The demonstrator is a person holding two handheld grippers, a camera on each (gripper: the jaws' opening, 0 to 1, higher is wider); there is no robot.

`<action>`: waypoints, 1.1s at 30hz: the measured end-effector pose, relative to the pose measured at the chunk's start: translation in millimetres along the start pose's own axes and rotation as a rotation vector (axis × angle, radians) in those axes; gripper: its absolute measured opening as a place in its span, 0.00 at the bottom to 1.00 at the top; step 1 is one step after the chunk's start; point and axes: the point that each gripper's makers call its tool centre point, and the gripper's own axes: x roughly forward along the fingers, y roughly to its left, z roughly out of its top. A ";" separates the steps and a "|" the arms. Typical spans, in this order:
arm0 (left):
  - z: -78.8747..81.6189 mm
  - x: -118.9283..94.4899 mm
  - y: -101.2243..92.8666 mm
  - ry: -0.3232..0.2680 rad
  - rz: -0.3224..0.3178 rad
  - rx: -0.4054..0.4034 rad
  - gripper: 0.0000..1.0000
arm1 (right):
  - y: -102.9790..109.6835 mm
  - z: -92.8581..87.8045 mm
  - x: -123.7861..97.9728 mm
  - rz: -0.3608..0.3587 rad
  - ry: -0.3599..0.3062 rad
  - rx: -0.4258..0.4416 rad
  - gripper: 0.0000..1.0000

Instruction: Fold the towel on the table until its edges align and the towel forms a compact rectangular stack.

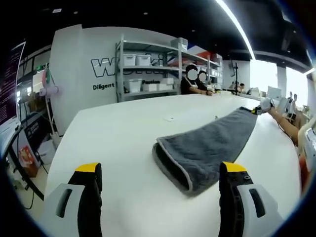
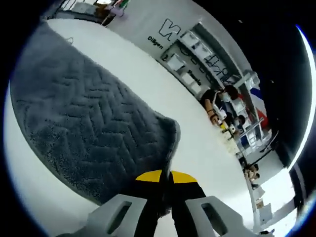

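Note:
A grey towel (image 1: pixel 207 145) lies folded lengthwise on the white table (image 1: pixel 118 143), its rounded fold end nearest me. My left gripper (image 1: pixel 160 173) hovers open over the table just short of that end, its yellow-tipped jaws wide apart with nothing between them. At the towel's far corner the right gripper (image 1: pixel 257 109) holds the cloth. In the right gripper view the towel (image 2: pixel 84 123) shows its herringbone weave, and my right gripper (image 2: pixel 165 177) is shut on the towel's corner edge, which rises into the closed jaws.
Metal shelves (image 1: pixel 148 64) with white boxes stand behind the table against a lettered wall. People (image 1: pixel 195 81) sit at the far end. A person's arm (image 1: pixel 286 126) reaches in from the right. Cluttered stands (image 1: pixel 29 133) sit off the table's left edge.

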 end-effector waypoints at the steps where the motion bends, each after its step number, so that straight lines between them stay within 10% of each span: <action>1: -0.1 -0.1 0.0 0.001 0.001 0.002 0.97 | -0.8 2.5 -2.8 -0.019 0.007 -0.039 0.01; 14: -5.2 1.8 0.5 0.026 0.011 0.012 0.96 | -0.5 36.8 -24.3 -0.068 -0.045 -0.112 0.00; 33: -8.6 1.9 -0.4 0.046 0.003 0.013 0.95 | 56.1 97.2 -48.8 0.131 -0.229 -0.010 0.00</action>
